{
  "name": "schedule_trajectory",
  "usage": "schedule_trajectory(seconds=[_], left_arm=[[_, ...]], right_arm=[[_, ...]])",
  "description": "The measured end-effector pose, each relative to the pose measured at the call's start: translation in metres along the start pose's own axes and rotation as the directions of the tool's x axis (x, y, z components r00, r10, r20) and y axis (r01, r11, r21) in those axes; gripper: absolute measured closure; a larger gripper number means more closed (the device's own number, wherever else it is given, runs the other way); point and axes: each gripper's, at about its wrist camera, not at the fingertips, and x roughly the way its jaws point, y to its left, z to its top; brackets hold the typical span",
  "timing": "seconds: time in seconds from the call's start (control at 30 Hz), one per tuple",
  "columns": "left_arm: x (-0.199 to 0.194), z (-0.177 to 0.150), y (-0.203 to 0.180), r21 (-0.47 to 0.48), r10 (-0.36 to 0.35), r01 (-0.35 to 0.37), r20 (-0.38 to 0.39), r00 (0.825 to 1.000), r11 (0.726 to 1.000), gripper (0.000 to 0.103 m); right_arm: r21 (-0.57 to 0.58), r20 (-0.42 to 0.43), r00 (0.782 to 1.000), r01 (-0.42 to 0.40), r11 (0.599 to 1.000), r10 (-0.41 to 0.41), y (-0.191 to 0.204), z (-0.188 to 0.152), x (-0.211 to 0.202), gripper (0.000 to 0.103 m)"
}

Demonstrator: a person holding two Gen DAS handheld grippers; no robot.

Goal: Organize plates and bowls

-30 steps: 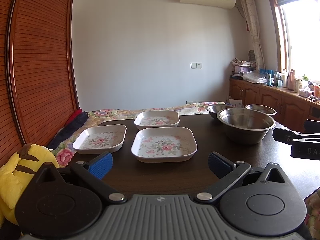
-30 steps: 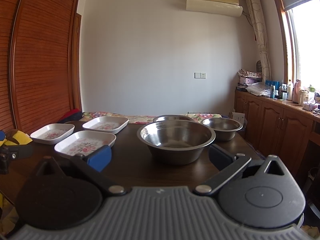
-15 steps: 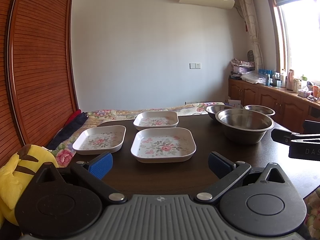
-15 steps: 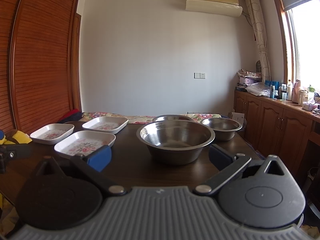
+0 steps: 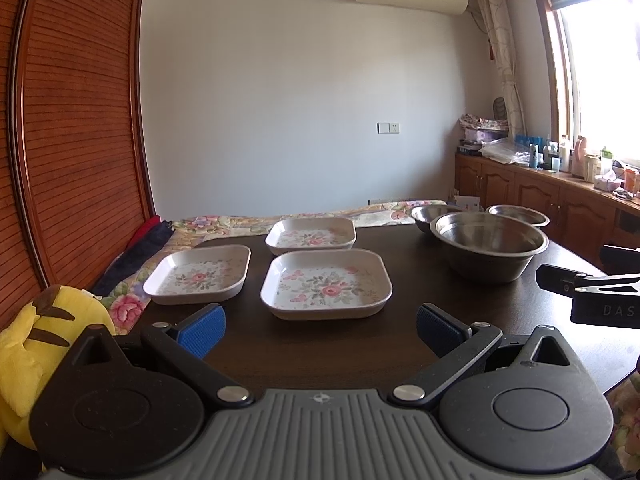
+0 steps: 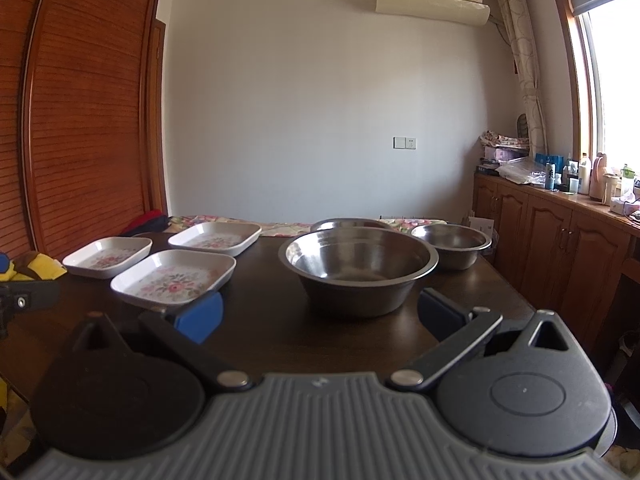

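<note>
Facing the nearest floral plate point(image 5: 326, 283) at frame centre, your left gripper point(image 5: 320, 330) hangs wide and empty; the right gripper point(image 6: 320, 314), equally wide, faces the large steel bowl point(image 6: 358, 266). Approach rims squarely before closing.

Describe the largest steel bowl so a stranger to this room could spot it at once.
Start at the dark wooden table; its window-side half holds three steel bowls. The largest steel bowl stands nearest the grippers, in front of the two smaller bowls. It is clearly wider and deeper than both, and round and plain, unlike the square floral plates beside it.
</note>
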Motion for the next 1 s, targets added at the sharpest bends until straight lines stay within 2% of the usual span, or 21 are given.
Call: schedule_trajectory(seconds=[0.33, 0.53, 0.83, 1.0], left_arm=[[0.025, -0.008, 0.009, -0.016, -0.035, 0.034, -0.064, 0.997, 0.999, 0.000], [0.037, -0.004, 0.018, -0.012, -0.055, 0.054, -0.090, 0.994, 0.998, 0.000], [0.065, 0.009, 0.039, -0.026, -0.060, 0.057, -0.125, 0.990, 0.998, 0.000], [0.083, 0.019, 0.051, -0.039, -0.073, 0.068, -0.145, 0.987, 0.997, 0.006]], right_arm=[[-0.034, -0.025, 0.999, -0.042, 0.999, 0.041, 0.012, -0.001, 0.015, 0.000], [-0.040, -0.029, 0.995, -0.100, 0.994, 0.099, 0.024, 0.008, 0.023, 0.000], [-0.070, -0.080, 0.975, -0.213, 0.975, 0.207, 0.044, 0.024, 0.053, 0.000], [-0.097, -0.123, 0.958, -0.272, 0.957, 0.260, 0.057, 0.030, 0.071, 0.000]])
